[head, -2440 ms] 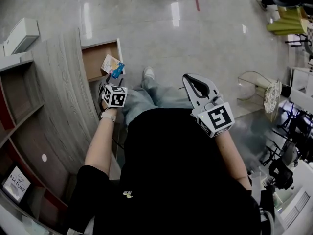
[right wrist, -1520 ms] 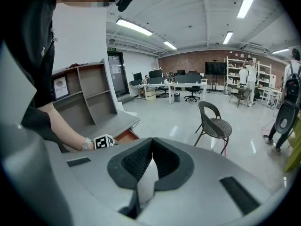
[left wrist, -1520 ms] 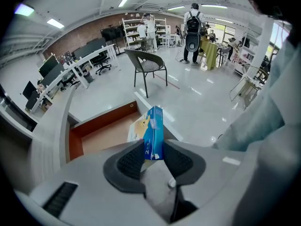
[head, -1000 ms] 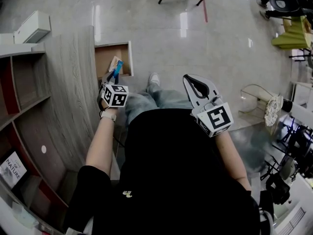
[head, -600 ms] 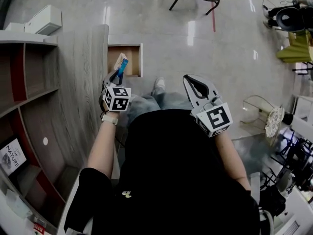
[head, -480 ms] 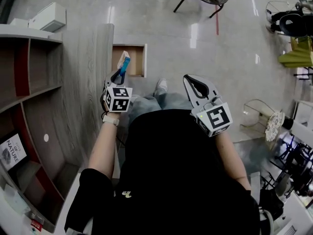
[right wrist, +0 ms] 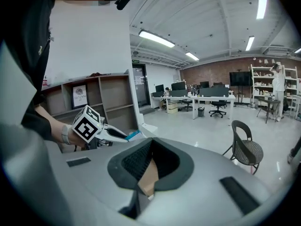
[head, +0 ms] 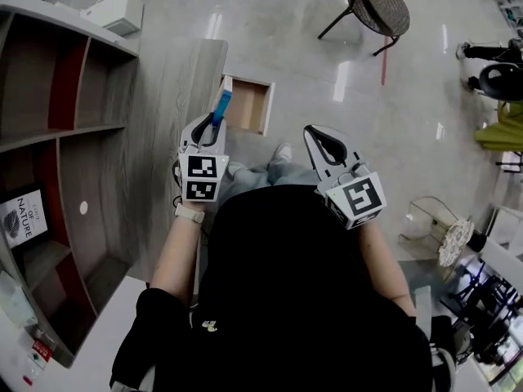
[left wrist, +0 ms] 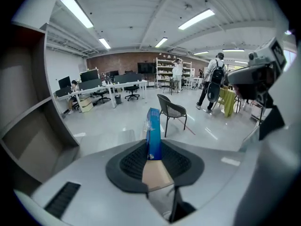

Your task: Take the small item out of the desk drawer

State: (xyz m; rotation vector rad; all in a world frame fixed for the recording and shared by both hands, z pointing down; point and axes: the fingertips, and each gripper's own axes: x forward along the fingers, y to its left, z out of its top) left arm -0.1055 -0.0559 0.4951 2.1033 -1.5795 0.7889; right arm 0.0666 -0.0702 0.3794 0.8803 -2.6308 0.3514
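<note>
My left gripper (head: pixel 213 122) is shut on a small flat blue box (head: pixel 223 101), held upright on its edge above the grey wooden desk (head: pixel 176 96). In the left gripper view the blue box (left wrist: pixel 153 134) stands pinched between the dark pads of that gripper (left wrist: pixel 153 155), sticking out past them. Just beyond the box, the open wooden drawer (head: pixel 248 107) juts from the desk side and looks empty. My right gripper (head: pixel 312 134) hangs shut and empty over the person's lap. The right gripper view shows its pads (right wrist: pixel 136 161) meeting, with the left gripper (right wrist: pixel 115 134) off to the left.
Open shelving (head: pixel 49 129) with a propped book (head: pixel 20 216) fills the left. A white box (head: pixel 116 11) lies on top of the shelving. A woven chair (head: pixel 377 4) stands on the shiny floor (head: pixel 327 47) ahead. The person's shoe (head: pixel 281 152) is below the drawer.
The left gripper has risen out of the drawer with the blue box and now holds it higher, nearer the desk top. The head view has swung. The right gripper has stayed in place.
</note>
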